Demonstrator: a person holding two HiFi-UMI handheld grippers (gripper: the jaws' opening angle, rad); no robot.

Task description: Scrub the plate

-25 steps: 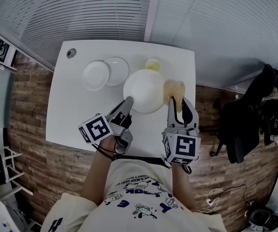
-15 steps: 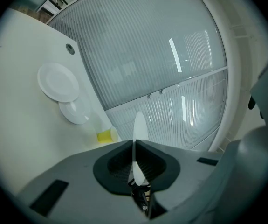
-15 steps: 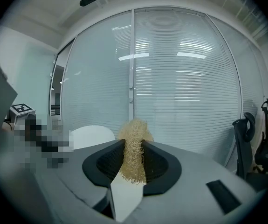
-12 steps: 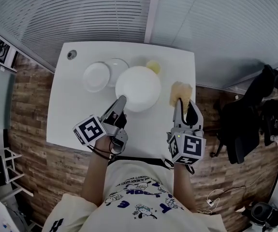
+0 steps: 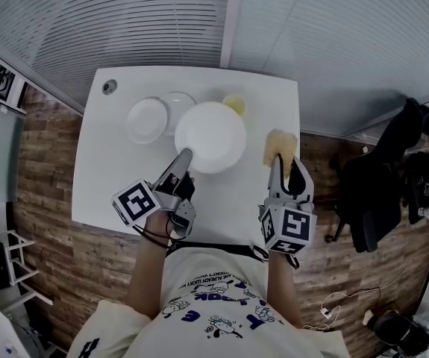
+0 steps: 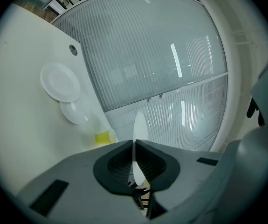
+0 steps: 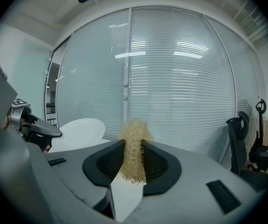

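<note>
**Plate in left jaws, scrubber in right**

The left gripper (image 6: 134, 147) has its jaws nearly together, pinched on the rim of the white plate (image 5: 210, 136), which reaches out past their tips. The right gripper (image 5: 283, 160) has its jaws part-way apart, clamped on a tan fibrous scrubber (image 7: 134, 130) just right of the plate and apart from it. Beyond the left jaws, on the white table (image 5: 110, 177), are a small plate (image 5: 145, 119), a bowl (image 6: 75, 113) and a yellow cup (image 5: 235, 104).
</note>
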